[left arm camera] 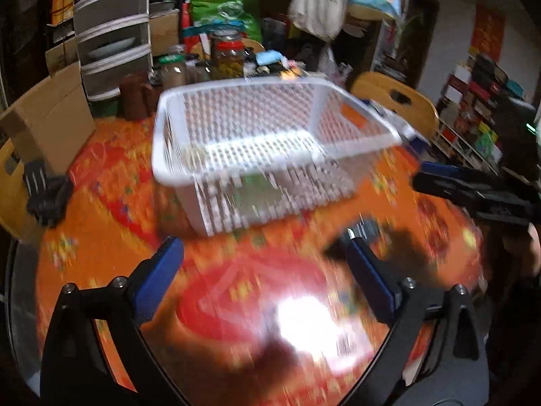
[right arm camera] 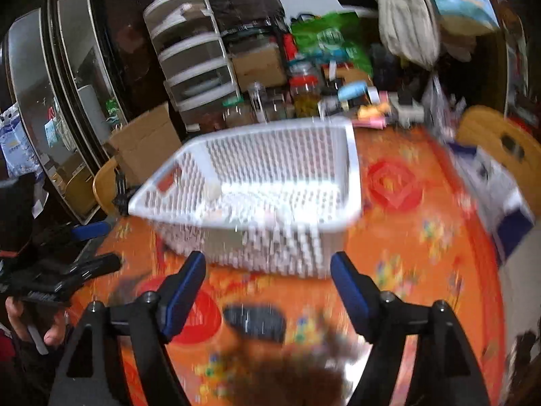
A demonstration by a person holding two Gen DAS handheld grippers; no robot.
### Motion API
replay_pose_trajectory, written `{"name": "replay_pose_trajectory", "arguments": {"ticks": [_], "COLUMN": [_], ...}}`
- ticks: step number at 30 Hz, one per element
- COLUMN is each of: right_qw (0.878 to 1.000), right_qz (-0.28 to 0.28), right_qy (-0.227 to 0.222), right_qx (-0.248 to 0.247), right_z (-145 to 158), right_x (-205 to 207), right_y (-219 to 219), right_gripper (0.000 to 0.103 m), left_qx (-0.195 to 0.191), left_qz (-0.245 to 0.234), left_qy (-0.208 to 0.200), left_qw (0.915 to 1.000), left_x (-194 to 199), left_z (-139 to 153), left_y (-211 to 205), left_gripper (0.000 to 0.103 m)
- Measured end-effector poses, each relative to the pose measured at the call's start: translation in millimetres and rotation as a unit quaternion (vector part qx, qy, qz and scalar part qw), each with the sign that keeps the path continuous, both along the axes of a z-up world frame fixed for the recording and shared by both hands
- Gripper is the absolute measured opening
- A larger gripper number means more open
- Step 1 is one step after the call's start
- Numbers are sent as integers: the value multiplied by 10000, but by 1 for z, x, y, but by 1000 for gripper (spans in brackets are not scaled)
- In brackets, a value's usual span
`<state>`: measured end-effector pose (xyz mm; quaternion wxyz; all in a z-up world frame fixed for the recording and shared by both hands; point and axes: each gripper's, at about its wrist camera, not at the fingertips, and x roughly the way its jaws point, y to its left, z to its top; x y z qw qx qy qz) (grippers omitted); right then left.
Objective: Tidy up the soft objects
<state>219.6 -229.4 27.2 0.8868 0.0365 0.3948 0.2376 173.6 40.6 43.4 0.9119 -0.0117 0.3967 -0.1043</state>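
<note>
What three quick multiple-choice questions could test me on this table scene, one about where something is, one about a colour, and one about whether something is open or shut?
1. Where does the basket stand?
A. on the table
B. on a chair
C. on the floor

2. What colour are the gripper fingers?
A. yellow
B. blue
C. green

3. How is the left gripper?
A. shut on a cloth
B. shut on nothing
C. open, holding nothing

Answers:
1 A, its base rests on the orange patterned table.
2 B, both grippers carry blue fingers on black frames.
3 C, its fingers stand wide apart with only tabletop between them; the right gripper is open as well.
</note>
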Motion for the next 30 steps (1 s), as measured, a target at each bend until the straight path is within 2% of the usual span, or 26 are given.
{"name": "replay_pose_trajectory", "arguments": {"ticks": [4,10,13,20,22,23,24,25,26,29,30], "right_qw": [9997,9998,9997,9993,9993,9993,9993,9994,9994,9996,9996], "right_qz": [-90,-161,-164,-239,-209,-203,-184,-161,-144,-90,-70], "right_qy": [208,132,165,256,281,297,305,299,293,268,264], "right_qx": [78,16,72,108,106,93,85,89,86,66,56], "right_z": [-32,-51,-57,-66,-69,-69,-70,-70,-69,-67,-67], "right_x": [-27,-55,-59,-47,-43,-41,-39,-38,-37,-34,-34], "right_y": [-4,-1,-3,-8,-8,-6,-6,-5,-3,1,3], "right_gripper": [76,76,76,76,76,76,76,76,76,76,76], "left_qx": [-98,124,165,452,434,421,413,404,388,415,399], "left_qz": [-151,-590,-772,-614,-639,-667,-684,-687,-694,-745,-845], "left_qy": [336,573,575,339,288,264,233,186,164,184,183], "left_qw": [9993,9965,9952,9965,9966,9965,9965,9966,9967,9962,9955], "left_x": [-51,-80,-80,-75,-75,-75,-71,-71,-70,-66,-67], "left_z": [-43,-89,-101,-111,-112,-112,-110,-109,-107,-106,-105], "left_y": [-18,-62,-79,-88,-90,-90,-90,-90,-89,-90,-92], "left_gripper": [98,98,98,98,97,95,84,68,59,54,43]}}
